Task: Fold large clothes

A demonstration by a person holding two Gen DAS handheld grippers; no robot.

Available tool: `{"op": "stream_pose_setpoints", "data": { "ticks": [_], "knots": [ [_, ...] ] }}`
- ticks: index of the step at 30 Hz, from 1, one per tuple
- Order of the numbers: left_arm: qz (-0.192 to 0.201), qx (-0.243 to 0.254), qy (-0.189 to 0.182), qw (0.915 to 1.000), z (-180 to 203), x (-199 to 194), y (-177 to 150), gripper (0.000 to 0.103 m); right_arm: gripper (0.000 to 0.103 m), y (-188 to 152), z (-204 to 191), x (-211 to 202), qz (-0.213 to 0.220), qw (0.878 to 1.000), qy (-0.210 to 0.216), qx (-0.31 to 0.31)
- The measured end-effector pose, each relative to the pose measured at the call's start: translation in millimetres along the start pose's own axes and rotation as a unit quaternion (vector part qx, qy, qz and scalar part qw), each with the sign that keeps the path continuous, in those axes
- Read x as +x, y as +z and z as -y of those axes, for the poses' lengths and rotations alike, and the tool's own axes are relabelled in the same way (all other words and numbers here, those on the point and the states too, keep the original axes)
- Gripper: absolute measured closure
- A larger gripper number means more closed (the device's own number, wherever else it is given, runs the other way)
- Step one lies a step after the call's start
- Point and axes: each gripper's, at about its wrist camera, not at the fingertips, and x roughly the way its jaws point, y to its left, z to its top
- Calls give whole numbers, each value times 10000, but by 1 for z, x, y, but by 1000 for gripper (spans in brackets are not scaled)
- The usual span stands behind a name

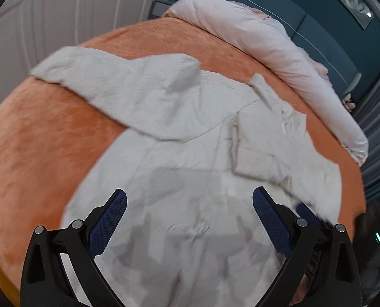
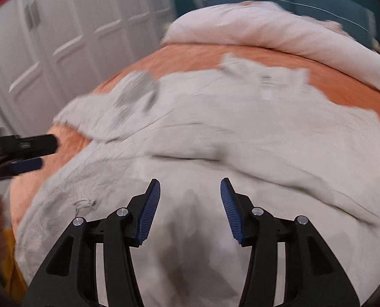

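Observation:
A large cream textured garment [image 1: 190, 117] lies spread on the orange bedspread [image 1: 36, 140], with one sleeve folded across its upper body. My left gripper [image 1: 190, 194] hovers over the garment's lower part, open, with nothing between its blue pads. In the right wrist view the same garment [image 2: 241, 128] fills the middle. My right gripper [image 2: 190, 184] hangs open above it and holds nothing. The left gripper [image 2: 48, 152] reaches in from the left edge, above the garment's side and the bedspread [image 2: 343, 84].
A rolled pale pink duvet [image 1: 266, 41] [image 2: 241, 25] lies along the head of the bed before a teal headboard [image 1: 318, 18]. White wardrobe doors [image 1: 74, 5] [image 2: 74, 25] stand beyond the far side. A dark device with a green light [image 1: 371, 235] sits at the right edge.

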Motion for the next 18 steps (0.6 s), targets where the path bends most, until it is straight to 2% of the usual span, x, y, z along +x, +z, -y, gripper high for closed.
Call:
{"op": "stream_pose_setpoints", "data": {
  "ticks": [2, 5, 8, 10, 12, 13, 16, 18],
  "knots": [
    [-122, -64, -211, 9997, 10, 20, 8, 7, 55, 0, 35, -20, 180, 9983, -356, 428],
    [-278, -101, -385, 9988, 33, 50, 17, 7, 56, 1, 95, -38, 307, 9885, -1003, 1088],
    [-150, 115, -412, 9990, 65, 68, 24, 7, 64, 10, 142, -42, 457, 9753, -1355, 1685],
    [92, 538, -183, 9983, 88, 81, 27, 7, 73, 15, 167, -35, 433, 9694, -1499, 1897],
    [122, 866, 170, 9960, 102, 99, 29, 7, 82, 16, 177, -24, 351, 9683, -1594, 1890],
    [82, 943, 286, 9951, 106, 110, 30, 7, 82, 17, 181, -14, 277, 9686, -1623, 1861],
    [-123, 790, 464, 9957, 99, 138, 31, 6, 82, 12, 192, 4, 79, 9680, -1711, 1836],
    [-333, 521, 339, 9975, 84, 152, 31, 5, 84, 4, 198, 14, -72, 9670, -1760, 1842]
  ]
}}
